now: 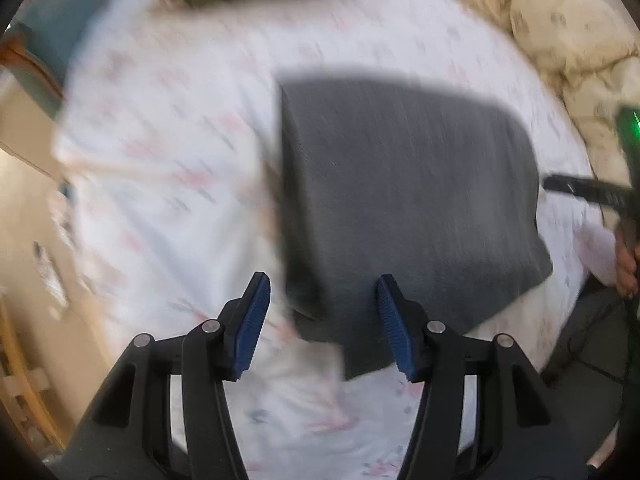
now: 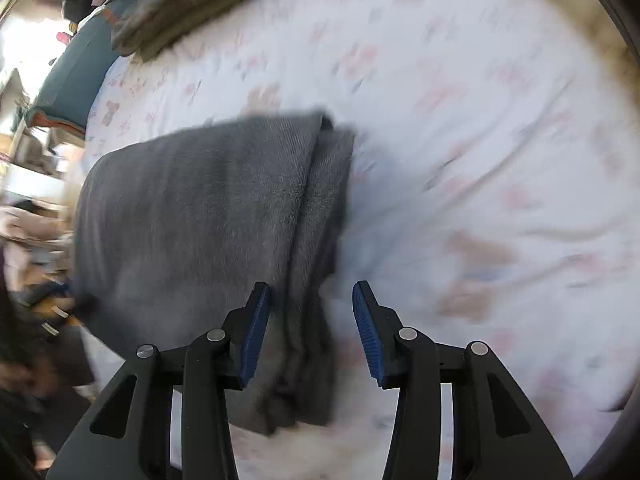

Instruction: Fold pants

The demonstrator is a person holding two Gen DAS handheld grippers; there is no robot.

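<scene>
The grey pants (image 1: 400,200) lie folded into a thick rectangle on the white flowered bed sheet (image 1: 160,140). My left gripper (image 1: 322,280) hovers open above their near left corner, with nothing between its blue pads (image 1: 250,328). At the right edge of the left wrist view a black finger of the other gripper (image 1: 580,190) shows beside a hand (image 1: 628,268). In the right wrist view the pants (image 2: 192,220) fill the left half, their layered folded edge running down the middle. My right gripper (image 2: 311,286) stands open above that edge, pads clear of the cloth. Both views are blurred.
A cream quilt (image 1: 560,32) is bunched at the far right of the bed. A dark olive folded cloth (image 2: 180,4) lies at the far end, next to a teal cushion (image 2: 72,76). The bed's edge and wooden furniture (image 1: 24,360) lie to the left.
</scene>
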